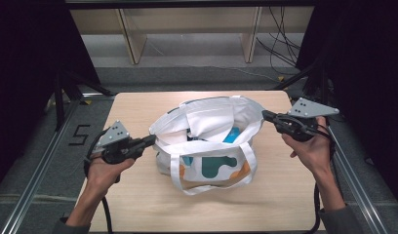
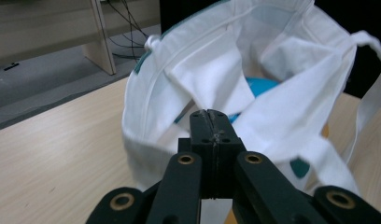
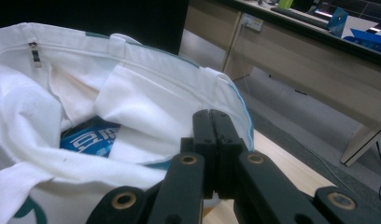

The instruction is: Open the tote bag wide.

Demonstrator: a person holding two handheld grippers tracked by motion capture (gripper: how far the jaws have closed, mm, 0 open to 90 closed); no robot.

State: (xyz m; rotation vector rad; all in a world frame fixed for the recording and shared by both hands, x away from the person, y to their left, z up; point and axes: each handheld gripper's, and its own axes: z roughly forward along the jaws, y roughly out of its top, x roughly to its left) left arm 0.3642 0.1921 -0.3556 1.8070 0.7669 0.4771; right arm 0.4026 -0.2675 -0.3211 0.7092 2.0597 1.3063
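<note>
**Lift the bag evenly by both rims**

Table [image 1: 138,204]: pale wood; the bag [image 1: 207,146] sits about centre, slightly toward 12 o'clock. It's a white tote w/ teal and orange print, mouth open, one strap hanging loose down the near side at 6 o'clock.

Left gripper [image 1: 150,140] is at the bag's 9 o'clock rim, right gripper [image 1: 265,116] at the 2 o'clock rim. Both are clenched on the fabric edge; in each gripper view the jaws meet flush w/ cloth pinched at the tips.

Inside: a blue pack [image 3: 93,140], partly under folded white cloth, approx mid-bag.

Doing it well, as I judge it:
- Keep both hands level so the mouth stays up and the pack doesn't slide out.
- Pull rims gently apart, 9 vs 3 o'clock, to hold the opening taut.
- Pinch is thin, just the hem, so avoid jerks; cloth could slip.
- Watch the loose strap; it may snag on the table edge.
</note>
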